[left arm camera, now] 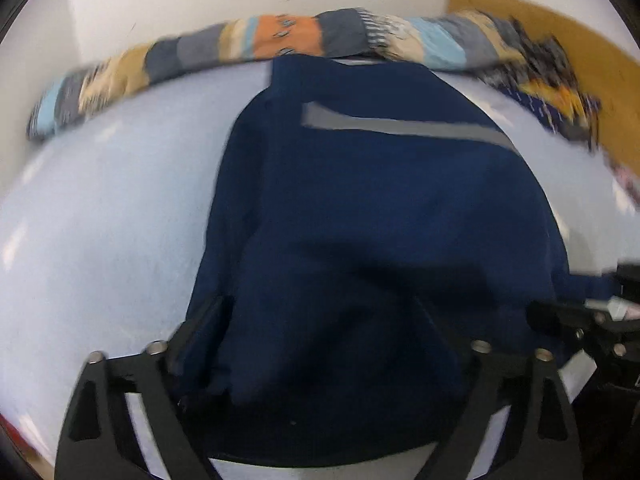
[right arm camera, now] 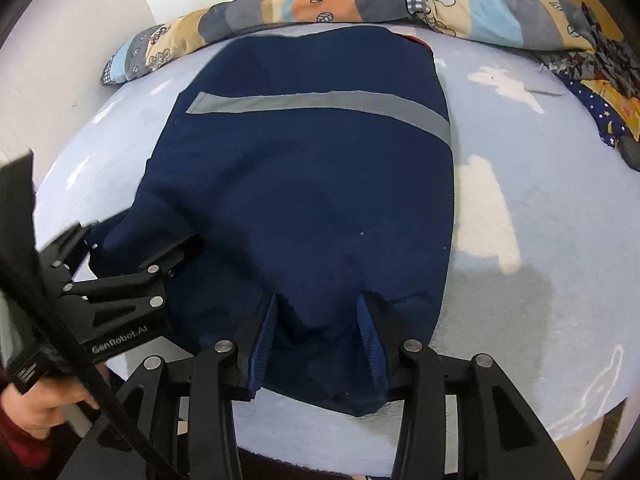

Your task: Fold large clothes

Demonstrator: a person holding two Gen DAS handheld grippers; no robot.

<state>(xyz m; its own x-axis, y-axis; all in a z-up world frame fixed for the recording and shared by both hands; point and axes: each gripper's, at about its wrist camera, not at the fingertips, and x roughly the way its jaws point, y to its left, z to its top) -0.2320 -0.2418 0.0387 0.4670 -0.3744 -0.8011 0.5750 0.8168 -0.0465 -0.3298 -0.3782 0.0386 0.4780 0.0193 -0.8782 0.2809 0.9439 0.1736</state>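
While the left view blurs, right view shows a hand (right arm camera: 38,404) below the jacket (right arm camera: 312,184).

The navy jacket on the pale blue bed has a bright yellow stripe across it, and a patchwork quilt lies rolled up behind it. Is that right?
Not quite. The stripe across the navy jacket is grey, not yellow; the right wrist view shows it clearly. The rest holds: the jacket lies on the pale blue bed, with the rolled patchwork quilt behind it.

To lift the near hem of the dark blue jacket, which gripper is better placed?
Probably right: the right gripper has the dark blue jacket hem bunched between its fingers; the left gripper stands wide open.
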